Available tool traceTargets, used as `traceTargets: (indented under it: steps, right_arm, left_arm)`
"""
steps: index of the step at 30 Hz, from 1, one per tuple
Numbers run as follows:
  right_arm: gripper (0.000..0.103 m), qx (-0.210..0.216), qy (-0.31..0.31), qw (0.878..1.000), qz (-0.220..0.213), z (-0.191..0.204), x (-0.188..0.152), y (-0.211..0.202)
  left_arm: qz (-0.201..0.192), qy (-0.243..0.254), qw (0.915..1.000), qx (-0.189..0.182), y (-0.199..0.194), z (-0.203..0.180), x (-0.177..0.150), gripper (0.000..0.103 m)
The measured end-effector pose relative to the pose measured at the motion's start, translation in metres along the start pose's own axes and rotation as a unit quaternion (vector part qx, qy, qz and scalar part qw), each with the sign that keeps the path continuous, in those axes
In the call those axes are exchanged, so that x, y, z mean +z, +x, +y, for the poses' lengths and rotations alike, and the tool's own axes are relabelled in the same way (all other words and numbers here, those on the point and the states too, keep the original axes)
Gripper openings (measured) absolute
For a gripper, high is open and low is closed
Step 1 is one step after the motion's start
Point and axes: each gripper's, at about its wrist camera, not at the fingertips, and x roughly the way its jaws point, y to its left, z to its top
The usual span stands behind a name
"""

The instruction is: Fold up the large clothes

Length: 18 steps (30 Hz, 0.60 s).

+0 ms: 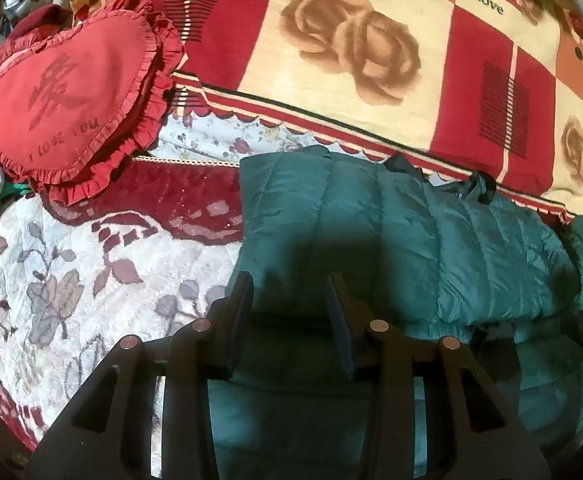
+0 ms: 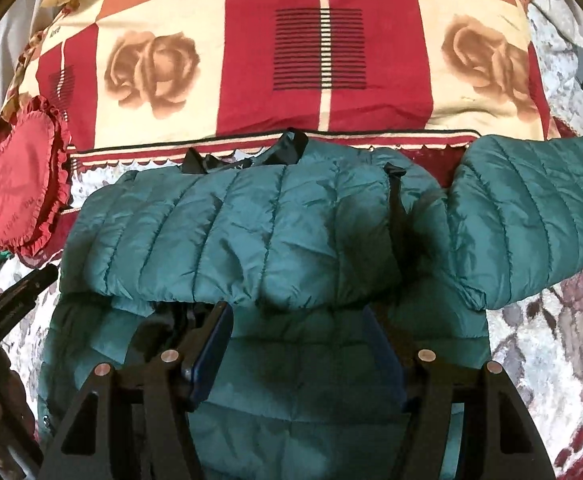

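Your teal puffer jacket [image 2: 251, 220] lies partly folded on the floral bedspread [image 1: 71, 272], one sleeve [image 2: 531, 216] stretched out to the right.

Its upper part is doubled over the lower body, just below the red-and-cream rose quilt [image 2: 291, 60]; your right gripper [image 2: 297, 316] hangs over the fold, fingers apart, nothing clamped; your left gripper [image 1: 289, 292] sits above the jacket's left edge, fingers narrower yet parted, empty; the red heart cushion [image 1: 71, 88] lies well off to the left.

Both tongs [image 1: 291, 300] [image 2: 297, 328] tilted downward, jaws apart, nothing gripped.
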Motion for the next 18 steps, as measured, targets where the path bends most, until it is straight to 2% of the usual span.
traceTargets:
  steps: [18]
  right_arm:
    - [0.065,-0.033,-0.006,0.999,-0.002,-0.008,-0.003,-0.007]
  left_arm:
    - [0.008,0.02,0.9991,-0.036,0.003,-0.014,-0.012,0.037]
